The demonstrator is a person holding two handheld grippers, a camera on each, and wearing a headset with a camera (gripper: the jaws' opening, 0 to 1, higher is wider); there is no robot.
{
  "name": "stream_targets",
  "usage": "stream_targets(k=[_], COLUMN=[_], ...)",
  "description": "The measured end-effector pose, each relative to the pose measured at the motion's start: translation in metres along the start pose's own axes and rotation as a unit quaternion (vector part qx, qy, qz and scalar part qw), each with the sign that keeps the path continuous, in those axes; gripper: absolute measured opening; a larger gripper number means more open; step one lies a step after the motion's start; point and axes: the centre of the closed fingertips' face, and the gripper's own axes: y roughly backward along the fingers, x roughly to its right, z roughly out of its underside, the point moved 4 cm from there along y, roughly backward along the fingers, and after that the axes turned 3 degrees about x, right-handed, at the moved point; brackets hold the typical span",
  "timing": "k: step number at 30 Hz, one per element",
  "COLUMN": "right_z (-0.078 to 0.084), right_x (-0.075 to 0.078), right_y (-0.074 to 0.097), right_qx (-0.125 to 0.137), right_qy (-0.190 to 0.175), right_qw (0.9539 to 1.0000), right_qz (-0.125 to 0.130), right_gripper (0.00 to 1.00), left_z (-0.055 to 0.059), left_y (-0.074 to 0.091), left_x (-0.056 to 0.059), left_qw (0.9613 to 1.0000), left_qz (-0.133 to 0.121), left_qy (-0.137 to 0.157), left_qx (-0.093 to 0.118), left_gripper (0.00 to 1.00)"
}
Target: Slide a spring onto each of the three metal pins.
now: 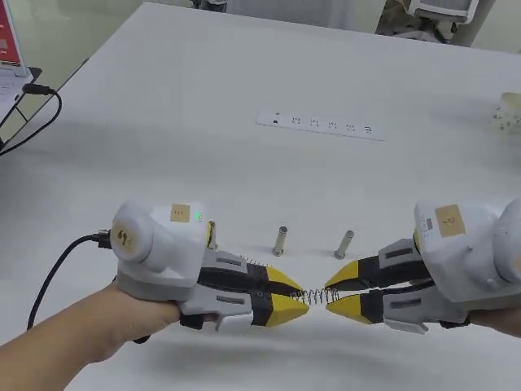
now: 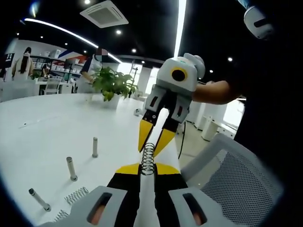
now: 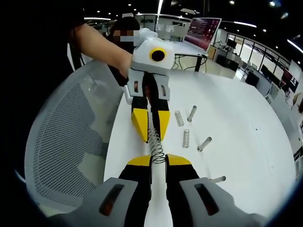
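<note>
A small steel spring (image 1: pixel 317 296) hangs level above the table between my two grippers. My left gripper (image 1: pixel 303 298) is shut on its left end, seen between that gripper's own yellow tips (image 2: pixel 147 166). My right gripper (image 1: pixel 329 295) pinches the other end (image 3: pixel 158 160). Three bare metal pins stand upright on the white table: one (image 1: pixel 279 241), a second (image 1: pixel 344 243), and a third (image 1: pixel 212 237) half hidden behind the left gripper. Two more springs (image 3: pixel 179 118) (image 3: pixel 186 138) lie flat among the pins.
A white power strip (image 1: pixel 321 125) lies further back on the table. A black cable (image 1: pixel 37 122) runs along the left edge, beside a laptop corner (image 1: pixel 10 49). A mesh office chair (image 3: pixel 66 142) stands near the table's front edge.
</note>
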Motion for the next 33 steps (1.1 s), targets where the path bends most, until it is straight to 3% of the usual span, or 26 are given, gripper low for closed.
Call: stream_targets(k=[5,6,7,8,19,33], right_z=[-0.005,-0.011,-0.014,-0.012,-0.013,-0.020], right_x=[0.003,0.003,0.001,0.003,0.000,0.000], right_y=[0.004,0.005,0.006,0.006,0.001,0.005], right_qx=[0.021,0.046,0.052,0.041,0.021,0.028], right_qy=[-0.012,-0.029,-0.034,-0.024,0.006,0.002], right_qw=[0.9997,0.9985,0.9979,0.9988,0.9995,0.9992], right_qz=[-0.005,-0.010,-0.020,-0.014,-0.021,-0.030], right_gripper=[0.08,0.08,0.08,0.08,0.08,0.08], left_z=[-0.004,0.001,0.000,-0.002,0.000,-0.003], left_y=[0.002,0.003,0.001,0.003,0.005,0.004], left_x=[-0.002,-0.004,-0.003,-0.002,-0.003,-0.001], left_qw=[0.9999,0.9999,1.0000,0.9999,1.0000,1.0000], left_qz=[0.002,-0.005,-0.002,0.003,-0.002,0.002], left_qy=[0.004,-0.009,-0.005,0.008,-0.003,-0.005], left_qx=[0.012,-0.008,0.003,0.009,-0.001,0.005], left_gripper=[0.02,0.02,0.02,0.02,0.02,0.02])
